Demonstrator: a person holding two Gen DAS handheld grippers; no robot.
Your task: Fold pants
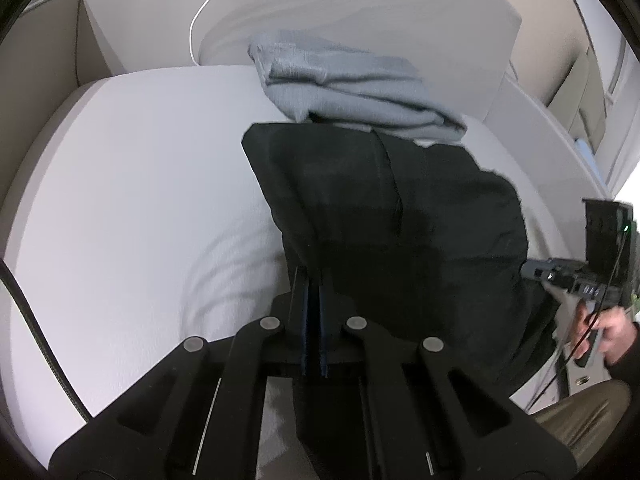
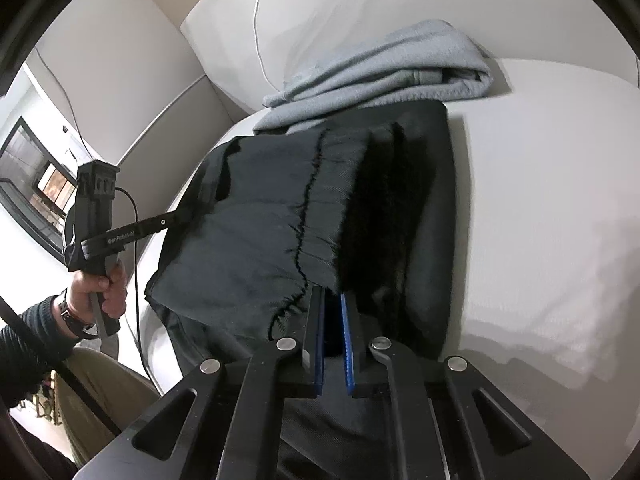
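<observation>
The black pants [image 1: 400, 216] lie partly folded on the white bed [image 1: 132, 200]. My left gripper [image 1: 313, 280] is shut on the near left edge of the pants. In the right wrist view the pants [image 2: 260, 216] show a grey inner side and a black fuzzy lining. My right gripper [image 2: 334, 296] is shut on their near edge, blue pads close together with cloth between. The right gripper also shows at the right of the left wrist view [image 1: 536, 272], at the pants' right edge. The left gripper shows in the right wrist view [image 2: 188, 216], its tips under the cloth.
A folded light grey garment [image 1: 352, 88] lies just behind the pants against a white pillow [image 1: 360, 12]; it also shows in the right wrist view [image 2: 384, 76]. A white cable [image 1: 200, 16] runs over the pillow. A black cable [image 1: 32, 320] crosses the bed's left side.
</observation>
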